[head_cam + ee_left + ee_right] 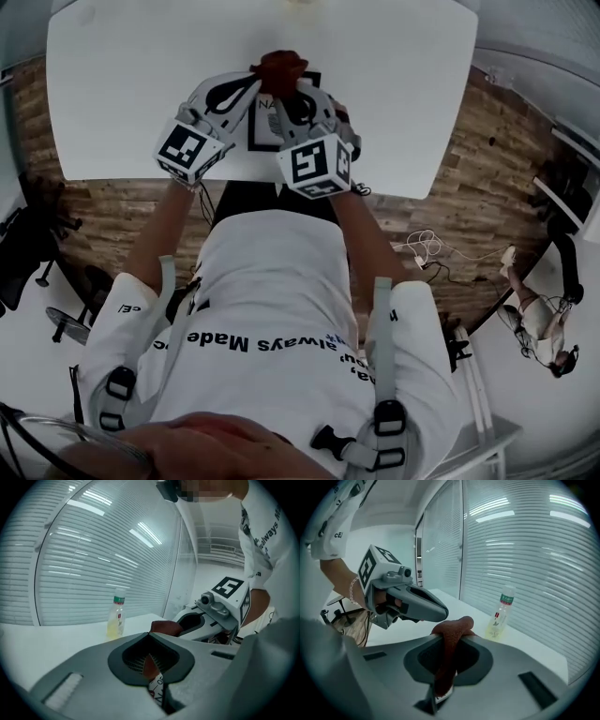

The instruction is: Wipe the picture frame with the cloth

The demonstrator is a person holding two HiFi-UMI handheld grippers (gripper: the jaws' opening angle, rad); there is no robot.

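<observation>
In the head view the picture frame (262, 122) lies flat on the white table (141, 84), at the middle of its near edge. Its print is upright to the person, so its top points to the table's far edge. Its long axis seems to run the same way, but both tools cover much of it. The red-brown cloth (281, 64) is bunched a little further in on the table. In the left gripper view the left gripper (151, 637) is nearly closed, and a red-brown strip between its pads suggests it pinches a cloth end. In the right gripper view the right gripper (450, 641) is clamped on the cloth. I judge the wiping is only beginning. The next move needs the cloth pressed flat and drawn toward the table's near edge without pushing the frame.
</observation>
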